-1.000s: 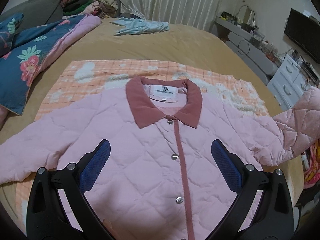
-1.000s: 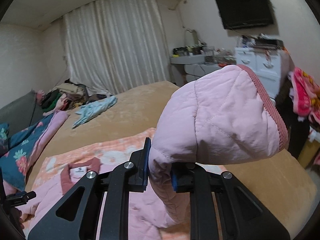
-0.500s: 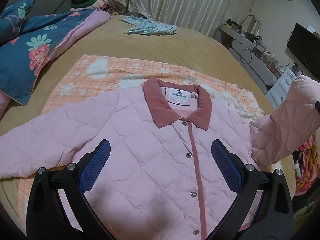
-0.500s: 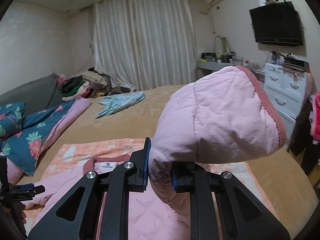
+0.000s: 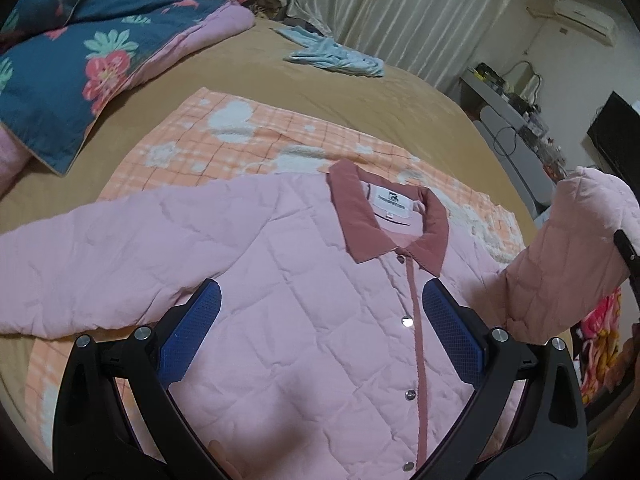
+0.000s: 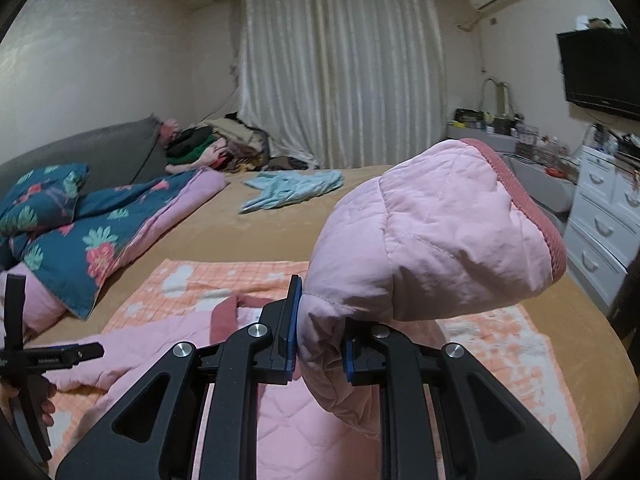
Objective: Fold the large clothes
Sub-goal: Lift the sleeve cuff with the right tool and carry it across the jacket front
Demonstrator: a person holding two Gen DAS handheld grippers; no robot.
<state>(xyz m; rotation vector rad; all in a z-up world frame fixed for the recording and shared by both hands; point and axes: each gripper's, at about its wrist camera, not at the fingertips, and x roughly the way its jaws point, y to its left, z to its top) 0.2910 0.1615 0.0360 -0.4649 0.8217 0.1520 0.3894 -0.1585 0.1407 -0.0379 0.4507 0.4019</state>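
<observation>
With the right gripper (image 6: 320, 354) clamped on the jacket's (image 5: 320, 320) raised sleeve (image 6: 432, 248) and the left gripper (image 5: 320, 336) spread empty, that puffy cuff could slip free mid-fold.

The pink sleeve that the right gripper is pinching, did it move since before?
Yes. The sleeve, shut in the right gripper, has risen from beside the jacket toward its collar.

Quilted matt pink cloth jacket (image 5: 304, 320) with ribbed, darker pink collar (image 5: 384, 216) and shiny metal snaps (image 5: 407, 322). Fleecy orange checked blanket (image 5: 256, 140) beneath; gripper pads (image 5: 192, 336) of textured blue rubber at 6 o'clock.
</observation>
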